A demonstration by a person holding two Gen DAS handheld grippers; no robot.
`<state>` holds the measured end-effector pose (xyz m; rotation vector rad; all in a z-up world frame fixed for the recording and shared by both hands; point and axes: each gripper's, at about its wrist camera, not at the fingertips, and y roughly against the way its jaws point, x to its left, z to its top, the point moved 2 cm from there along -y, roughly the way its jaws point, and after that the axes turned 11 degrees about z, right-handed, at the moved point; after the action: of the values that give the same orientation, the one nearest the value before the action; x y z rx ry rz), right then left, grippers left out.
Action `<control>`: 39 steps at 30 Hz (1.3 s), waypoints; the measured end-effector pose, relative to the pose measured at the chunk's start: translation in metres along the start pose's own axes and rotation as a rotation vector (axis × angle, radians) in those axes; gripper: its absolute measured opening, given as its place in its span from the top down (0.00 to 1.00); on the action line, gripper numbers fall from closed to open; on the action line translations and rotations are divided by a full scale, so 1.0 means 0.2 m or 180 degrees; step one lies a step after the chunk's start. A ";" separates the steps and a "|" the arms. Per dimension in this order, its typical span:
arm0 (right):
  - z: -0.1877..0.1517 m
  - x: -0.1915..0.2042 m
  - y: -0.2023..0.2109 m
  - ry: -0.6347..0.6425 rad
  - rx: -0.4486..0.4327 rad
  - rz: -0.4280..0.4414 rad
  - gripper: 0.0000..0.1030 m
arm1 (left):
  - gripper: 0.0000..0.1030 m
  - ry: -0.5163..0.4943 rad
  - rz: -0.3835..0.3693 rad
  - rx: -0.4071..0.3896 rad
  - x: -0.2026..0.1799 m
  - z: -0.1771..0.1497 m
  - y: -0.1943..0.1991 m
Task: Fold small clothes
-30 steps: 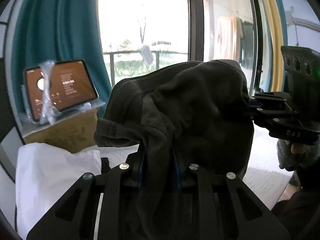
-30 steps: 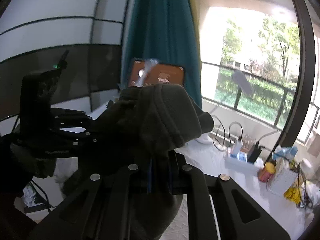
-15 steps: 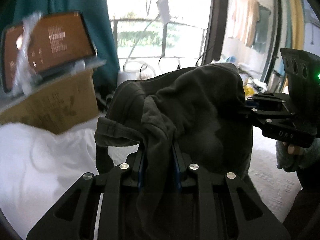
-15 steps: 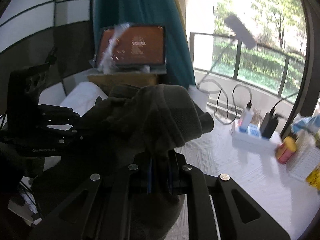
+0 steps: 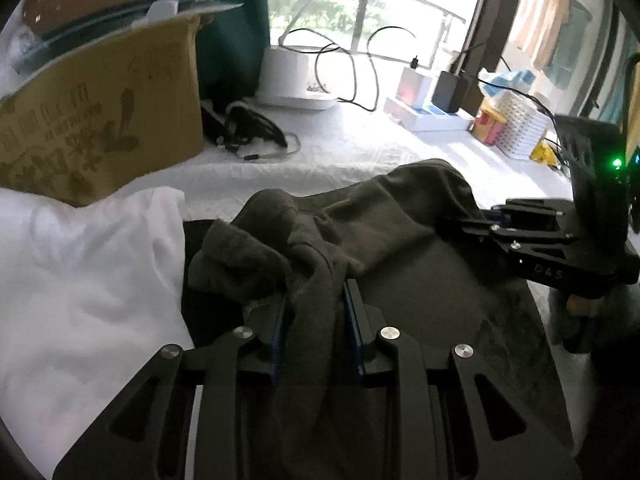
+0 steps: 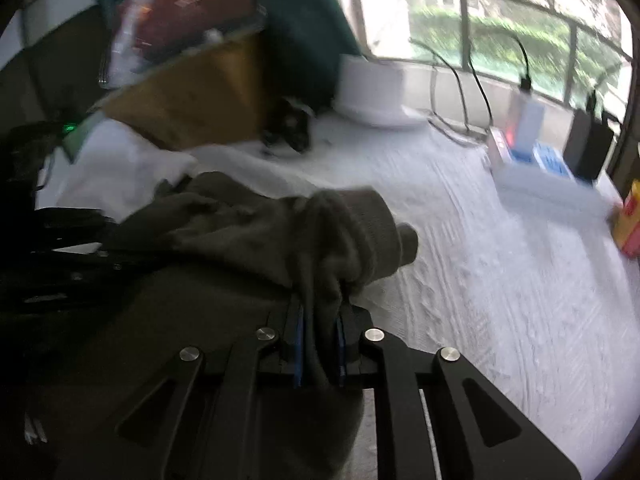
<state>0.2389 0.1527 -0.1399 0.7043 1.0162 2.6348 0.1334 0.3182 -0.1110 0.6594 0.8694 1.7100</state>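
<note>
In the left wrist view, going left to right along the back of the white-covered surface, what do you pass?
Cardboard box → tangle of dark cables → white lamp base → white tray with blue cells → black adapter → white ridged block.

"D A S" on the right gripper (image 5: 486, 222); cardboard box (image 5: 100, 116) print illegible

left gripper (image 5: 316, 324) clamped on dark olive garment (image 5: 360, 232); right gripper (image 5: 476, 224) pinching its far edge, white cloth (image 5: 88, 280) alongside.
</note>
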 end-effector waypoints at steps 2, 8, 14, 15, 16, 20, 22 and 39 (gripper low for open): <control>0.01 -0.03 -0.01 -0.0082 0.0011 0.0006 0.73 | 0.74 0.0035 -0.0018 0.0029 0.02 0.01 -0.02; 0.07 -0.16 -0.01 -0.0322 -0.0087 -0.0116 0.42 | 0.69 0.0032 0.0108 0.0016 0.06 0.07 -0.03; 0.09 -0.22 0.06 -0.0377 -0.0139 -0.0428 0.42 | 0.69 0.0209 0.0324 -0.0017 0.14 0.11 0.00; 0.08 -0.22 0.07 -0.0382 -0.0157 -0.0481 0.42 | 0.69 0.0201 0.0357 -0.0037 0.14 0.11 0.01; 0.08 -0.24 0.10 -0.0397 -0.0172 -0.0506 0.42 | 0.69 0.0209 0.0378 -0.0066 0.13 0.12 0.04; 0.06 -0.25 0.17 -0.0408 -0.0239 -0.0576 0.42 | 0.69 0.0185 0.0420 -0.0185 0.11 0.12 0.14; 0.05 -0.24 0.21 -0.0394 -0.0271 -0.0582 0.42 | 0.69 0.0187 0.0427 -0.0234 0.10 0.12 0.18; -0.23 -0.01 0.38 -0.0221 -0.0179 -0.0541 0.42 | 0.65 0.0070 -0.0096 -0.0235 -0.19 -0.23 0.42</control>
<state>0.2137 0.0701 -0.1196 0.6611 0.9355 2.4656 0.0619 0.2570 -0.0701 0.5765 0.8235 1.7166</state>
